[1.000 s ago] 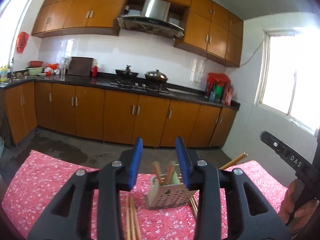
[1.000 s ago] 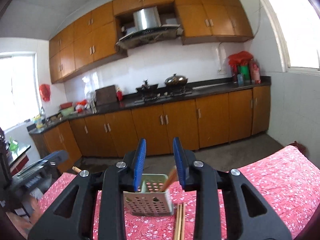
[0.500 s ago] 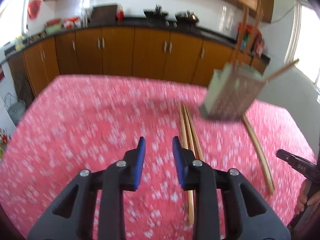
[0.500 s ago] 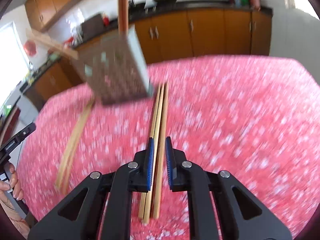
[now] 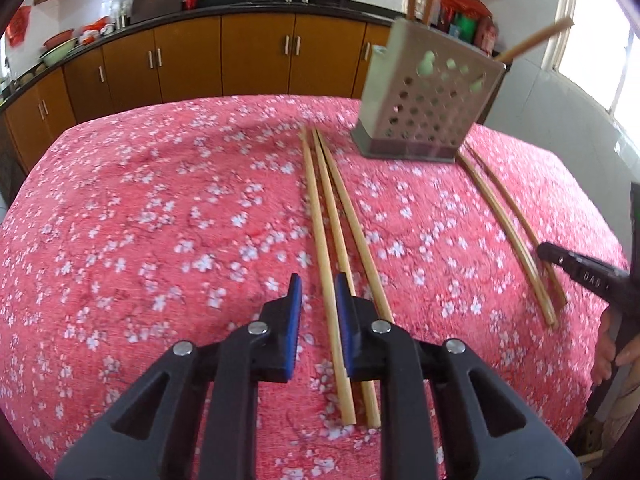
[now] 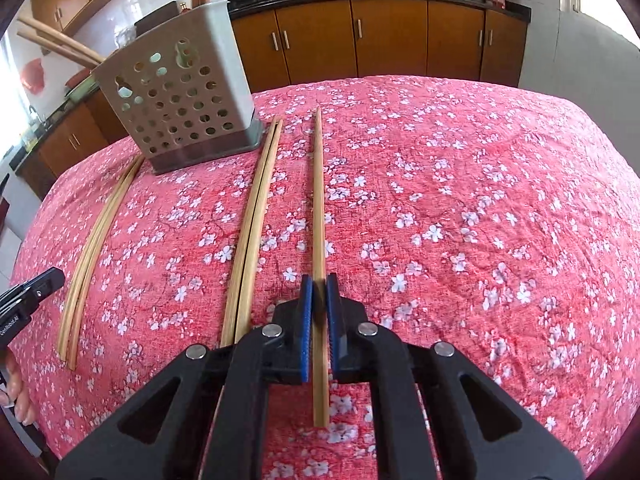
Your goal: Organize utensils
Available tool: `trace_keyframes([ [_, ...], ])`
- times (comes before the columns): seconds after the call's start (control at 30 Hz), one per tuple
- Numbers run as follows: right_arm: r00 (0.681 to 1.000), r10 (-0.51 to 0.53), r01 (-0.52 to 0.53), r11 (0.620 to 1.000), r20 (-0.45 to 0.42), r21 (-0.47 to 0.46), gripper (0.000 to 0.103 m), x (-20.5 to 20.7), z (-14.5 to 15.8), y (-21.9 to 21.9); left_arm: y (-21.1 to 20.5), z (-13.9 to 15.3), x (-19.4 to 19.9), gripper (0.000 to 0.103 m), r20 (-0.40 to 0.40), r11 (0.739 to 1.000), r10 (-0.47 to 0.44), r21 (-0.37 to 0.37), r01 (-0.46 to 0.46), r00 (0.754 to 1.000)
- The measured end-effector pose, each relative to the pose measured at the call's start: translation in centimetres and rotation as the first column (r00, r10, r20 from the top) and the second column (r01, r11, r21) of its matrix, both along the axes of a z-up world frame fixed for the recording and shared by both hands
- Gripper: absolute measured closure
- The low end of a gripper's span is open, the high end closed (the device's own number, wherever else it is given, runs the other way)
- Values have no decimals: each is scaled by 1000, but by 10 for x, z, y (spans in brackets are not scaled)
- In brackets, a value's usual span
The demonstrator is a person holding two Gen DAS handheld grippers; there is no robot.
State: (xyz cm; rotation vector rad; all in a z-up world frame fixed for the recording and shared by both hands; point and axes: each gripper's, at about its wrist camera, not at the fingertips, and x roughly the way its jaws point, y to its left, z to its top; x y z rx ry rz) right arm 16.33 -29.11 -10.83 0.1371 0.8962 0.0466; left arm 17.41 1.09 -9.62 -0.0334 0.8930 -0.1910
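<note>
Several wooden chopsticks lie lengthwise on a red floral tablecloth (image 5: 160, 220). A perforated grey utensil holder (image 5: 428, 108) (image 6: 180, 100) stands at the far side with a few chopsticks in it. My left gripper (image 5: 319, 292) is low over a group of three. Its jaws are closing around the leftmost chopstick (image 5: 316, 208), with a gap still showing on both sides. My right gripper (image 6: 319, 292) is shut on a single chopstick (image 6: 318, 200), which runs through its pads. A pair of chopsticks (image 6: 252, 220) lies just left of it.
Another chopstick pair (image 5: 508, 232) lies right of the holder, next to the other gripper's black body and a hand (image 5: 616, 352). In the right wrist view, a pair (image 6: 96, 248) lies left of the holder. Brown kitchen cabinets (image 5: 256, 56) stand beyond the table's far edge.
Both grippers came down from facing the kitchen and now tilt onto the table. The right jaws shut on one chopstick. The left jaws narrowed around another.
</note>
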Motion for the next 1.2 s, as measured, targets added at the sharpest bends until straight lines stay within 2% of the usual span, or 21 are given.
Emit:
trace_keyframes([
  [0.2, 1000, 9, -9, 1000, 6, -8, 95, -5, 0, 5, -12, -9, 0, 87, -14, 996, -16, 83, 17, 1000],
  [0.27, 1000, 28, -27, 999, 15, -22, 95, -9, 0, 10, -14, -9, 1, 91, -6, 993, -9, 114, 10, 1000],
  [0.33, 999, 36, -35, 998, 22, -50, 95, -12, -1, 13, -9, -8, 7, 94, -9, 993, 21, 114, -20, 1000],
  [0.4, 1000, 10, -8, 999, 27, -54, 95, -6, -2, 9, 5, -8, 19, 94, -16, 990, 94, 112, -91, 995],
  [0.47, 999, -28, 29, 998, 29, -50, 95, 3, -4, 0, 26, -8, 30, 94, -20, 980, 173, 108, -169, 985],
  [0.57, 997, -67, 70, 996, 39, -62, 95, 14, -4, -12, 49, -7, 38, 91, -17, 967, 236, 106, -233, 972],
  [0.7, 995, -96, 98, 994, 42, -44, 95, 23, -6, -21, 61, -8, 40, 91, -1, 965, 246, 90, -245, 969],
  [1.2, 995, -96, 98, 994, 41, -52, 95, 24, -4, -20, 69, -7, 35, 91, -4, 967, 250, 53, -250, 968],
])
